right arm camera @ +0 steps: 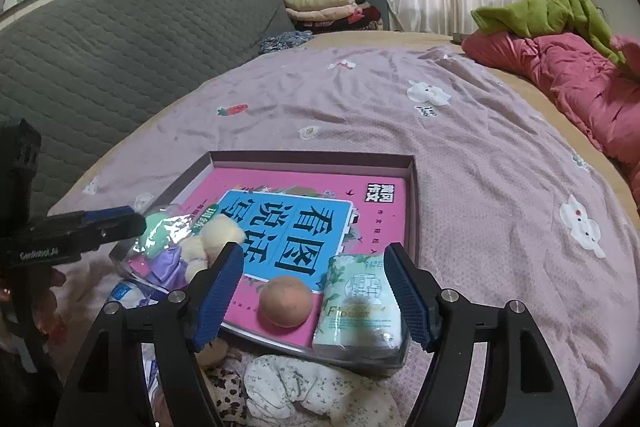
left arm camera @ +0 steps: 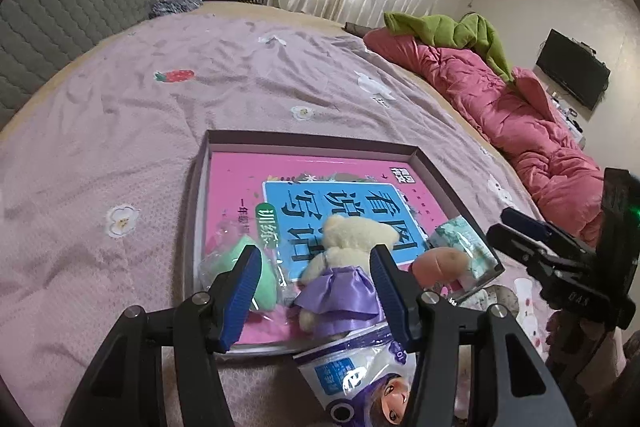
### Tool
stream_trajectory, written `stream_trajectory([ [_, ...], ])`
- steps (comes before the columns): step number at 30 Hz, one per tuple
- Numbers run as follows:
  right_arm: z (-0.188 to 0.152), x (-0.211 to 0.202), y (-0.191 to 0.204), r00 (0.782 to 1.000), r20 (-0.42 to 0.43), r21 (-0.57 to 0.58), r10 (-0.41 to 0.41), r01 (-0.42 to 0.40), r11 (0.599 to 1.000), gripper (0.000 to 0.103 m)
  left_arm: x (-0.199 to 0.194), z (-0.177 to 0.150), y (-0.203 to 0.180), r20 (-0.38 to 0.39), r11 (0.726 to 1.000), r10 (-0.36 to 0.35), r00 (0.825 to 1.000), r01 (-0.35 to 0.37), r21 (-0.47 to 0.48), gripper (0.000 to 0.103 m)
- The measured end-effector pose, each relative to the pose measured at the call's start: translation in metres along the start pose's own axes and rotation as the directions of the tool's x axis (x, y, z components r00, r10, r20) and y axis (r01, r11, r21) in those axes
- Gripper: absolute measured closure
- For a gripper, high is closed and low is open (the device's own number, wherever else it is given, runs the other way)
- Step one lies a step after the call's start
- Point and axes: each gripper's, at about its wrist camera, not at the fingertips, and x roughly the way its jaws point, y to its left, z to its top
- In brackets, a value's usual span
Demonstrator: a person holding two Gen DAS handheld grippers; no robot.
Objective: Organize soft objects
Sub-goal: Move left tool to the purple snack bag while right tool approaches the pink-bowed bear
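- The plush bear (left arm camera: 340,267) in its purple satin skirt looks light and squashy; the torso would likely give the firmest hold, since the skirt fabric may slip between pads.
- The bear lies at the near edge of the shallow box (left arm camera: 312,141), on the pink book, between the spread jaws of the left claw (left arm camera: 316,291); the pads do not seem to press it.
- The tissue pack (right arm camera: 358,301), soft and plastic-wrapped, probably slippery, sits in the box's near corner beside a peach ball (right arm camera: 286,301).
- The right claw (right arm camera: 316,295) is released, jaws wide around the pack and ball without touching.
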Motion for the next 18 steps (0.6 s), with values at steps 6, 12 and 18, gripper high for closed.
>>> stream_trajectory([
  [6,-0.003,-0.008,-0.006,0.999,0.014,0.002,-0.030,0.030,1.000,0.029,-0.007,-0.006,-0.001,0.005,1.000,0.017,1.000,-0.017,0.001,0.034],
  [12,-0.008,-0.014,-0.016,0.999,0.015,0.034,-0.048,0.047,0.998,0.028,-0.013,-0.011,0.001,0.007,0.999,0.026,1.000,-0.026,-0.021,0.034],
  [18,-0.013,-0.022,-0.011,0.999,0.020,0.020,-0.037,0.037,0.999,0.028,-0.020,-0.018,-0.002,0.004,0.999,0.024,1.000,-0.024,-0.032,0.033],
])
